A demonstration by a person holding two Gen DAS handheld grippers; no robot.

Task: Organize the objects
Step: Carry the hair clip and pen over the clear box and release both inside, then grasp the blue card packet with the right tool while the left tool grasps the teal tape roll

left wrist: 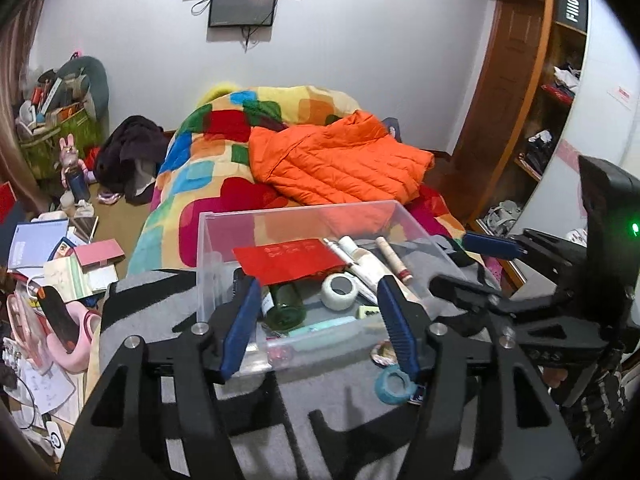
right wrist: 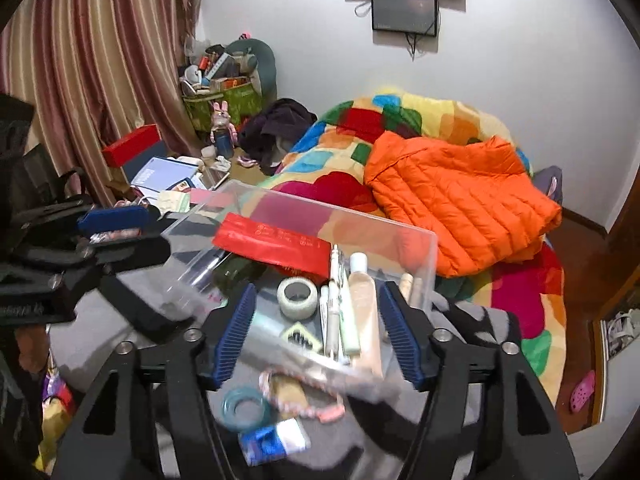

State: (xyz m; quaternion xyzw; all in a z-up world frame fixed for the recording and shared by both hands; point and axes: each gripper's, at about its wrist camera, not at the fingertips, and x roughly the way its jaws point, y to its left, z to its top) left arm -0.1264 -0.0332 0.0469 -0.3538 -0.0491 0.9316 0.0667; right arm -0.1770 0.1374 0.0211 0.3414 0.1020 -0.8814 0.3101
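Note:
A clear plastic box [left wrist: 224, 236] [right wrist: 424, 248] stands on a grey and black cloth. It holds a red envelope [left wrist: 288, 260] [right wrist: 276, 242], a green bottle [left wrist: 286, 308], a white tape roll [left wrist: 340, 291] [right wrist: 297, 297], tubes and pens [right wrist: 352, 312]. My left gripper [left wrist: 320, 328] is open, its blue pads either side of the box's near wall. My right gripper [right wrist: 316, 332] is open over the box's near edge. A teal tape ring [left wrist: 394, 386] [right wrist: 244, 408], a pink hair tie [right wrist: 332, 414] and a blue-white packet [right wrist: 276, 440] lie on the cloth in front of the box.
A bed with a colourful quilt [left wrist: 200, 184] and an orange jacket [left wrist: 340, 160] lies behind the box. Books, papers and boxes [left wrist: 60, 256] cover the floor to the left. A wooden shelf unit [left wrist: 532, 120] stands at the right. Striped curtains [right wrist: 100, 60] hang at the left.

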